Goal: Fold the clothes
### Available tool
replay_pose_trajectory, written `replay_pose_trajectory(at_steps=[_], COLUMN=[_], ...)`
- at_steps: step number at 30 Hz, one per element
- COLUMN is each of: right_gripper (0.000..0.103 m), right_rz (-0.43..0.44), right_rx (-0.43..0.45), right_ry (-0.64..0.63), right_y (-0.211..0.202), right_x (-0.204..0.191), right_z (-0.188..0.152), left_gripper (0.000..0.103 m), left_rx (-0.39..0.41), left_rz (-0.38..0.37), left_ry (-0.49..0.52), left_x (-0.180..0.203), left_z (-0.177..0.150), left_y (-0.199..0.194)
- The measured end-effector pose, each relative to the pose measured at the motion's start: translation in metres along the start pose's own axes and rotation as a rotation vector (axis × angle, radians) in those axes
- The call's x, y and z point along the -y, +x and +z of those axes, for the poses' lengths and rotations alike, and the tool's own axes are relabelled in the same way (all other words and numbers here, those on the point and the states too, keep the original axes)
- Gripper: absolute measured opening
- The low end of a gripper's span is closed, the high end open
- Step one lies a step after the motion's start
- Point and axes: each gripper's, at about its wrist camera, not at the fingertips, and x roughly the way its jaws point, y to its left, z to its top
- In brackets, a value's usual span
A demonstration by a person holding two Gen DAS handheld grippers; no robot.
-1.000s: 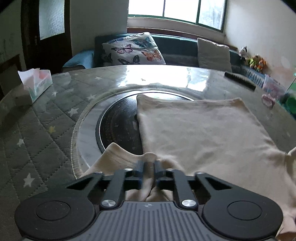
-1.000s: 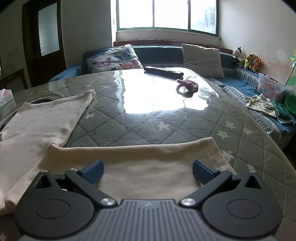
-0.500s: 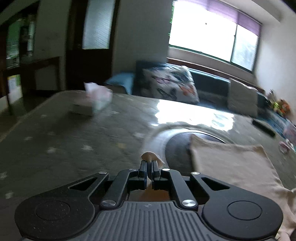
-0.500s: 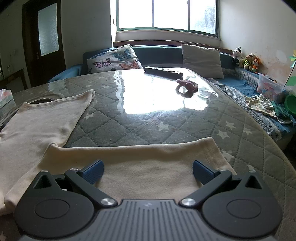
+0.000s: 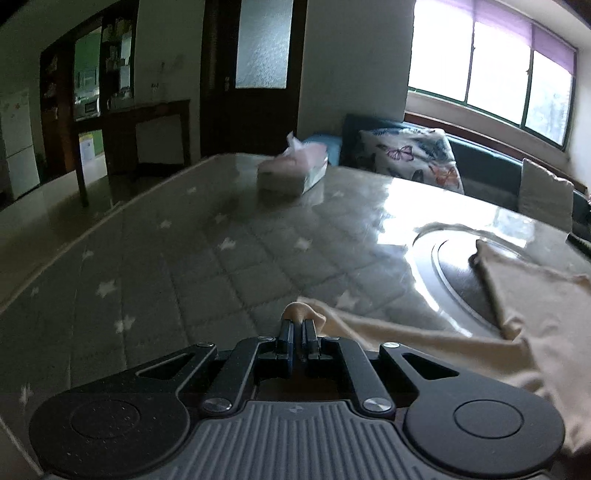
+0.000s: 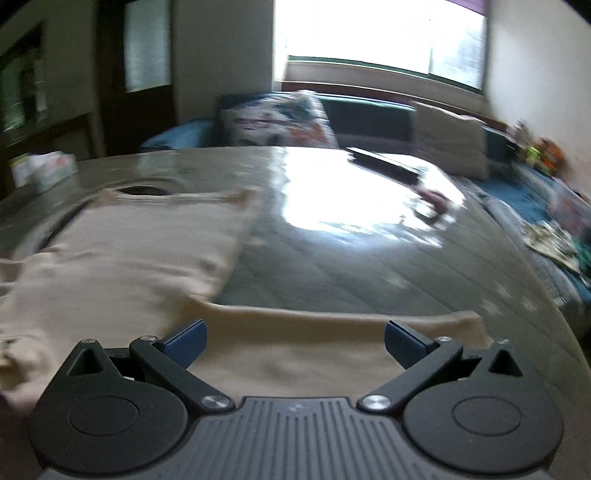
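Fabric first: the left gripper (image 5: 298, 330) has its two fingers pressed together on a small tuft of the cream shirt (image 5: 528, 310), the pinched bit poking up just past the tips. From that pinch the cloth trails off to the right, low over the table (image 5: 177, 266), and joins the main body of the shirt, which lies partly across the dark round inset (image 5: 458, 269) in the tabletop. Over on the other side, the right gripper (image 6: 293, 341) has its jaws spread wide, blue pads (image 6: 186, 341) well apart, nothing between them; it sits over a stretch of the shirt near the table's front edge, though whether it touches the cloth I cannot tell. This view is smeared with motion blur. Beyond the right gripper the shirt spreads away to the left, rumpled, with its far edge reaching the round inset. Further out, the quilted, star-patterned tabletop shines under the window (image 6: 384, 33) light. Left view, mid-distance: a tissue box (image 5: 293, 173) stands on the table, well apart from the shirt. Right view, far side of the table: a dark remote (image 6: 384, 164) and a small pinkish thing, too blurred to name. Past the table, a sofa (image 5: 480, 158) with a butterfly cushion (image 5: 410, 157) and a plain pale one, and a dark door (image 5: 255, 74) on the left
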Motion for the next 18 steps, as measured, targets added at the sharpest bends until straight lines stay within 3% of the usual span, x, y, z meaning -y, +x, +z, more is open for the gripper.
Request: replay_pose_trajectory(at_steps=[4,9,18], right_gripper=[0.103,0.103,0.103], right_rz=[0.118,0.244,0.378], right_rx=[-0.003,-0.037,-0.061], right_ry=[-0.082,-0.188,-0.373], right_y=[-0.001,0.009,0.027], right_x=[-0.039,-0.09,-0.18], right_z=[0.013,0.025,0.037], left_gripper=[0.005,0.005,0.005], left_rx=[-0.011,0.038,0.041], left_rz=[0.002,-0.001,-0.022], left_ry=[0.001,0.051,0.065], left_x=[-0.005,-0.003,-0.003], left_z=[-0.005,0.004,0.01], left_y=[0.004,0.009,0.025])
